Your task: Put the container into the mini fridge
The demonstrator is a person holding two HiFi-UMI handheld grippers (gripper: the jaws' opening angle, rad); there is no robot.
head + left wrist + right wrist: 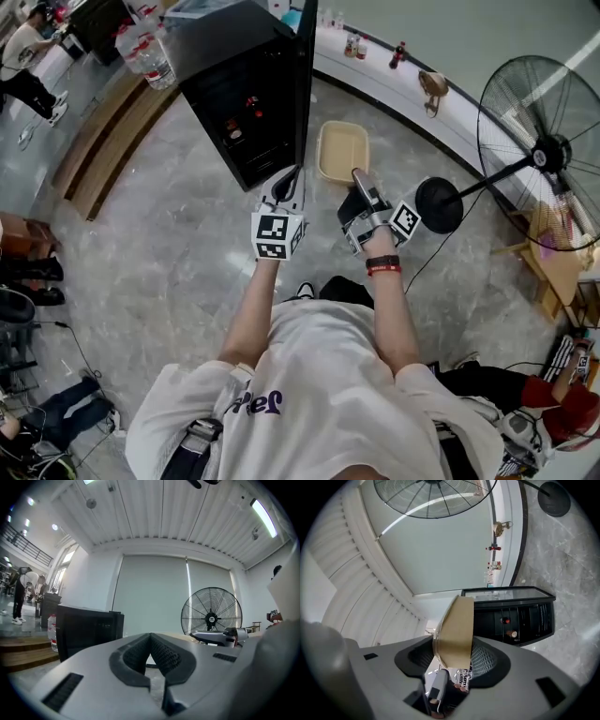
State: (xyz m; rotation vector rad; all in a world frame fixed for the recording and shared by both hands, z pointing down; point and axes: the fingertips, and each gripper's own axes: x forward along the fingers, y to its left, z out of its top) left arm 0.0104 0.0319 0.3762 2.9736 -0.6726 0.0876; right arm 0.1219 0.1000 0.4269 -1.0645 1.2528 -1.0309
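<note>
The tan, shallow container (341, 150) is held out ahead of me over the grey floor, and my right gripper (360, 178) is shut on its near rim. In the right gripper view the container (457, 625) stands edge-on between the pads. The black mini fridge (239, 89) stands just beyond to the left, its door (306, 84) swung open and seen edge-on. Shelves with small bottles show inside (511, 620). My left gripper (289, 180) hangs close to the door's lower edge, its jaws shut with nothing between them (150, 638).
A big floor fan (548, 150) with a round base (439, 204) stands at the right. A low wooden step (103, 141) and water bottles (145, 52) lie left of the fridge. A curved ledge (403, 89) runs behind. People sit at the lower right (553, 403).
</note>
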